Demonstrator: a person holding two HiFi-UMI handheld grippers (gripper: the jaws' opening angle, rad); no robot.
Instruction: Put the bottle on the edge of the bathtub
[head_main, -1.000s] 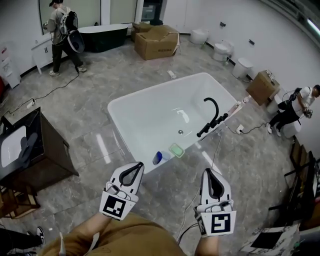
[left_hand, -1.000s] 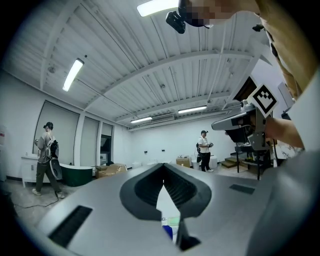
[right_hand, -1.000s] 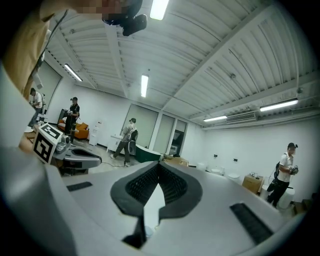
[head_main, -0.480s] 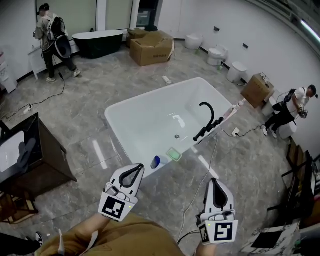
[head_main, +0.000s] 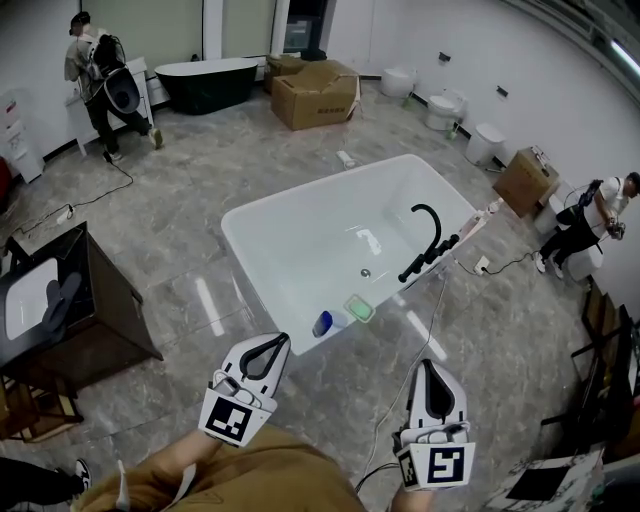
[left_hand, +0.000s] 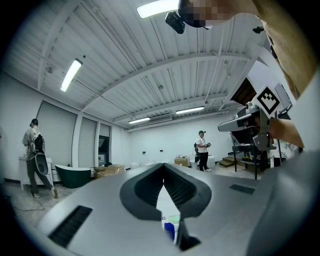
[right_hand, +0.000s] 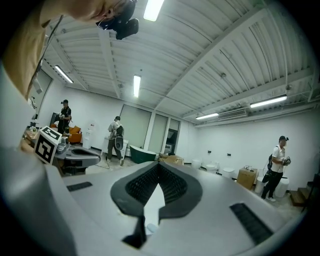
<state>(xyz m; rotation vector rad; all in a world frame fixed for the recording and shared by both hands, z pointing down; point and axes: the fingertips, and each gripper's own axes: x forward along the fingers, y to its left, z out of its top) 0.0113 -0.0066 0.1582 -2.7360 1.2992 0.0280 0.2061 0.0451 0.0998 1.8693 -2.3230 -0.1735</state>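
A small blue bottle sits at the near corner of the white bathtub, beside a green soap dish; I cannot tell whether it is on the rim or just inside. A black faucet stands on the tub's right rim. My left gripper is shut and empty, a little short of the corner, and its own view shows the bottle through the gap below the closed left gripper. My right gripper is also shut and empty over the floor right of the corner, and the right gripper points across the room.
A dark cabinet with a white basin stands at the left. A cable runs over the floor by the tub's right side. Cardboard boxes, a dark tub and toilets line the back. One person stands back left, another sits right.
My right gripper has dropped lower in the head view and both stay shut. The person at the back left has walked further left. The bottle has not moved.
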